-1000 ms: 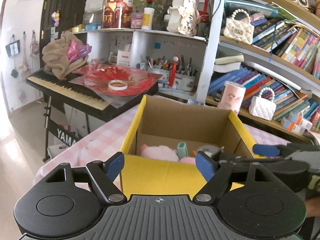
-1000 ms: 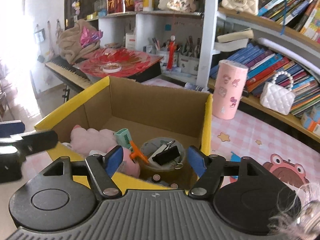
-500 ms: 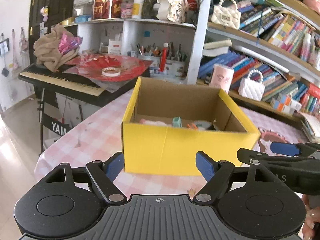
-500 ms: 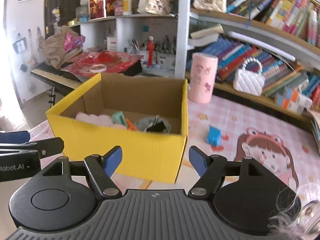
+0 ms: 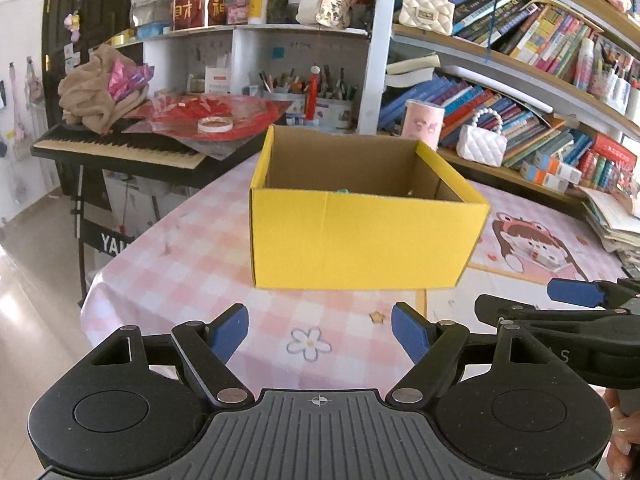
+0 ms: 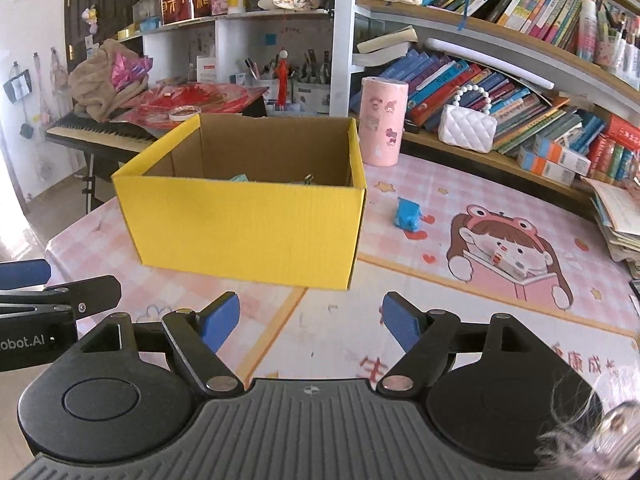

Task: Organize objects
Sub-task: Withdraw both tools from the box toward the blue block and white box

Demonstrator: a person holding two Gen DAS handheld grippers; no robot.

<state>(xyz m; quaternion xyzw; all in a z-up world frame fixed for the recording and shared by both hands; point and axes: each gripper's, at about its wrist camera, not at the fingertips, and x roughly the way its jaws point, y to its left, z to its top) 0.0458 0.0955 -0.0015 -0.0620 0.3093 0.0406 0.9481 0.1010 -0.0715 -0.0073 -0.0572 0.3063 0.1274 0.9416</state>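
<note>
The yellow box [image 6: 248,228] stands open-topped on the pink checked counter [image 6: 400,312], ahead of both my tongs; only slivers of its contents peek over the rim. A small blue toy [image 6: 407,214] lies on the counter just right of the box, apart from it. A pink cup [image 6: 382,122] stands behind the box's right corner. My left tongs [image 5: 320,330] are spread wide and hold nothing; my right tongs [image 6: 310,320] likewise gape apart, empty.
</note>
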